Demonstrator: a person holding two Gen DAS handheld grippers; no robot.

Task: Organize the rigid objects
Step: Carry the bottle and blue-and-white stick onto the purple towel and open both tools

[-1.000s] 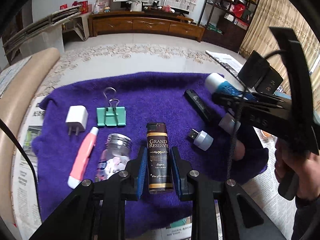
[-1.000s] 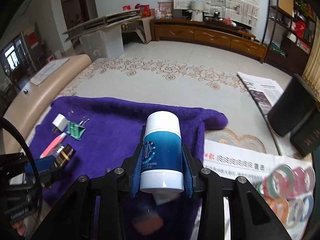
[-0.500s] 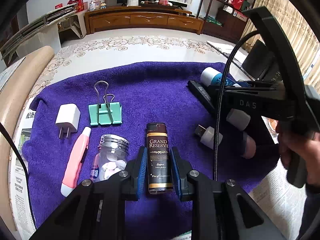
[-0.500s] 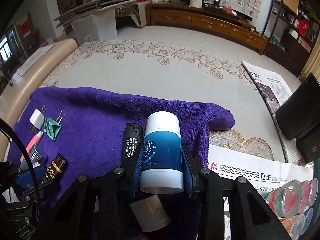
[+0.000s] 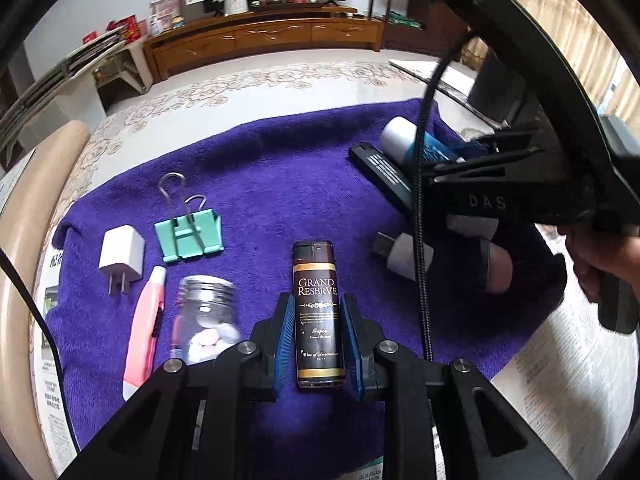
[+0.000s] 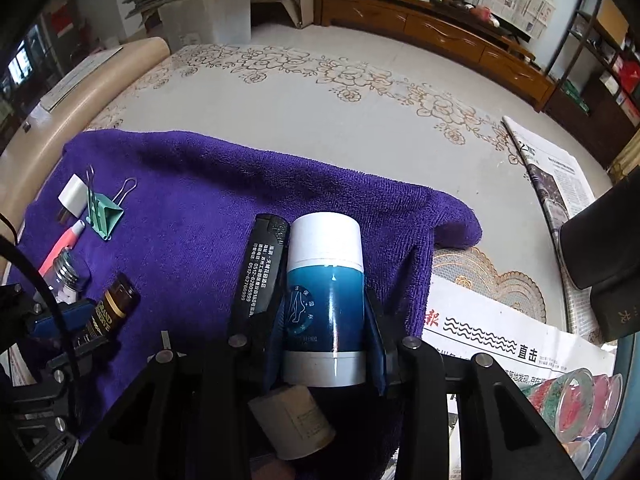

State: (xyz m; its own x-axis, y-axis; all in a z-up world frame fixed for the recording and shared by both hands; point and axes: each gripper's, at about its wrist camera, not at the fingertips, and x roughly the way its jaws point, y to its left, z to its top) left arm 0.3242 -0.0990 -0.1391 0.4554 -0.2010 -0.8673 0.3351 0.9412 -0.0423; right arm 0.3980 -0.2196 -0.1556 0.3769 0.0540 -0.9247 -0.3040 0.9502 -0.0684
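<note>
My left gripper [image 5: 319, 322] is shut on a brown "Grand Reserve" lighter [image 5: 318, 312], low over the purple towel [image 5: 280, 168]. My right gripper [image 6: 325, 322] is shut on a blue bottle with a white cap [image 6: 325, 292], low over the towel's right end, beside a black lighter [image 6: 262, 270]. The right gripper with the blue bottle [image 5: 424, 148] shows at the right of the left wrist view. On the towel lie a white plug [image 5: 121, 258], a green binder clip [image 5: 189, 232], a pink cutter [image 5: 145, 324], a glass jar of pills [image 5: 206, 320] and a white USB piece [image 5: 404, 254].
A small white bottle [image 6: 294, 420] lies under my right gripper. Newspaper [image 6: 500, 340] covers the table right of the towel, with tape rolls [image 6: 576, 404] at the far right and dark boxes [image 6: 604, 252] behind. The floor lies beyond the table's far edge.
My right gripper has come down with the blue bottle to the towel beside the black lighter. My left gripper has dipped slightly with the brown lighter still in it.
</note>
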